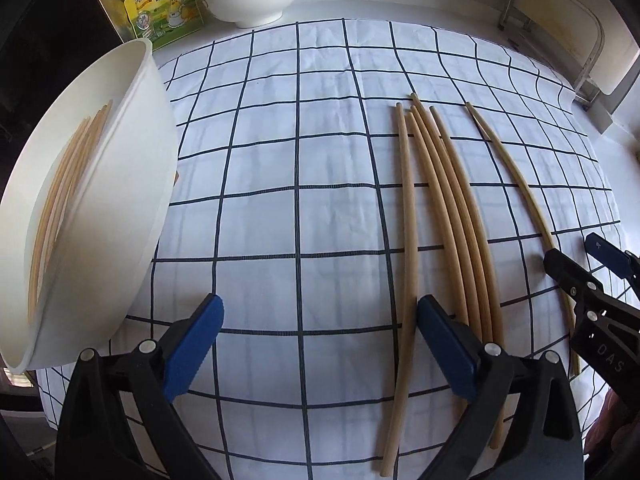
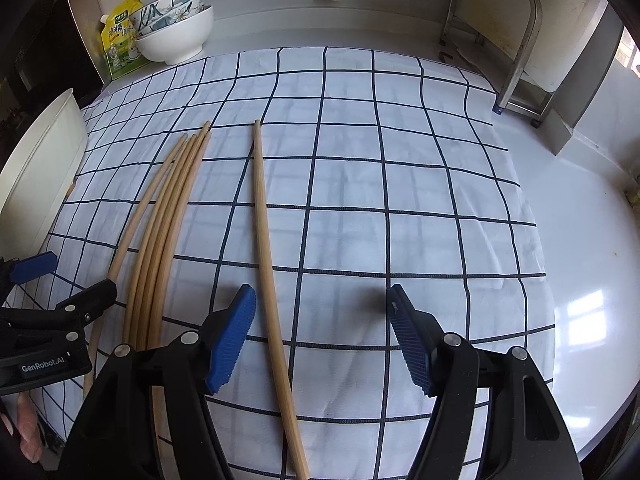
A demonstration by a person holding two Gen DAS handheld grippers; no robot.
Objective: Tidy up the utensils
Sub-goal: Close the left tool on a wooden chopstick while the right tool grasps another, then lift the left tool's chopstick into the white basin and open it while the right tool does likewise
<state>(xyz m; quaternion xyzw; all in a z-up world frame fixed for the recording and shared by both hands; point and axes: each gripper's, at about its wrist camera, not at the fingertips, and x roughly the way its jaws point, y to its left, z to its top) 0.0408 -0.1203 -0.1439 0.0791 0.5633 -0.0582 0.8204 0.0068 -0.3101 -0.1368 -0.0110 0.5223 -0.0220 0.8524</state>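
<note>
A: Checking left gripper (image 1: 320, 336): gaping wide, holding nothing, hovering beside bundle (image 1: 452, 216) on cloth (image 1: 280, 160).
B: Right gripper (image 2: 320, 336): partly open, empty, straddling lone chopstick (image 2: 266, 240).
A: Risking scatter by nudging bundle; bin (image 1: 132, 184) standing well left.

Your left gripper (image 1: 320, 344) is hanging over the checked cloth (image 1: 304, 184) with its jaws spread wide and nothing between them. The white container (image 1: 132, 216) is tilting at your left, chopsticks lying inside. A bundle of chopsticks (image 1: 448, 216) is lying just right of your right blue pad (image 1: 444, 344).
</note>
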